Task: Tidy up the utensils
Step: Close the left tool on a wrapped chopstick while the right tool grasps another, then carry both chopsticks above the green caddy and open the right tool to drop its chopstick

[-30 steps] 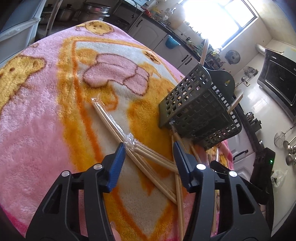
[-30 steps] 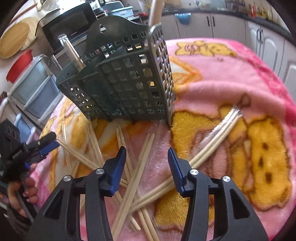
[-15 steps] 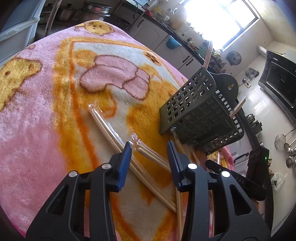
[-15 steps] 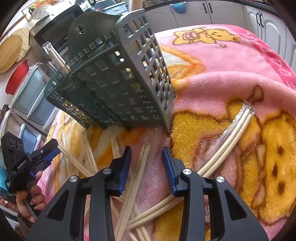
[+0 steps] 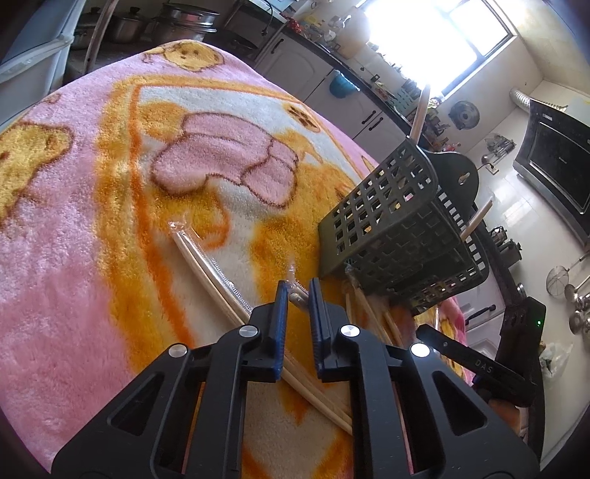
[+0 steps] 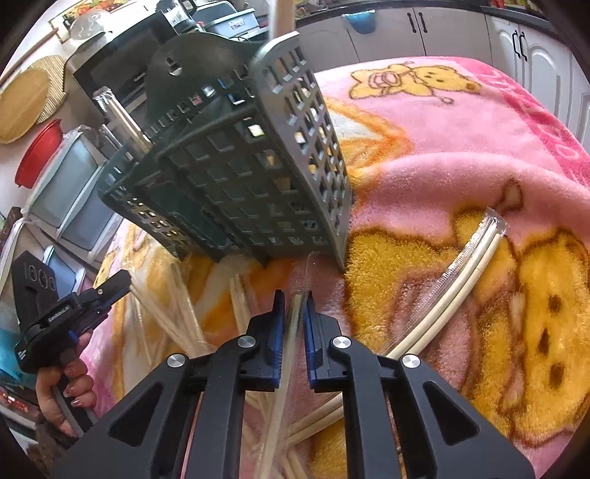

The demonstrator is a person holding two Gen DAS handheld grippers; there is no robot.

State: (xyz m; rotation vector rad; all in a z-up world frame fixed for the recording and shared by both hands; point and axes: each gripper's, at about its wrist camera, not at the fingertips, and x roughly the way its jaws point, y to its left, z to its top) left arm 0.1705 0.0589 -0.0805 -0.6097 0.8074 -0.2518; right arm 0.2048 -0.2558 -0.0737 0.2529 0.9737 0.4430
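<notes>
Plastic-wrapped wooden chopsticks point(image 5: 297, 294) sit pinched in the left gripper point(image 5: 297, 291), jaws closing. Right gripper point(image 6: 294, 300) has clamped another wrapped chopstick pair point(image 6: 291, 331); both lie on the pink-and-orange plush blanket point(image 5: 92, 294) before the dark green perforated plastic utensil basket point(image 6: 236, 173).

You are in a home kitchen; behind the window point(image 5: 442, 40) run white cabinets point(image 5: 313, 70); pots point(image 5: 184, 22) left, oven point(image 5: 556, 162) right.

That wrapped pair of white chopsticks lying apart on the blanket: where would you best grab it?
Mid-length, from above, jaws across the wrapped white chopsticks. The pair lies flat and slightly bowed on the blanket, clear of the basket, with open space along both long sides.
</notes>
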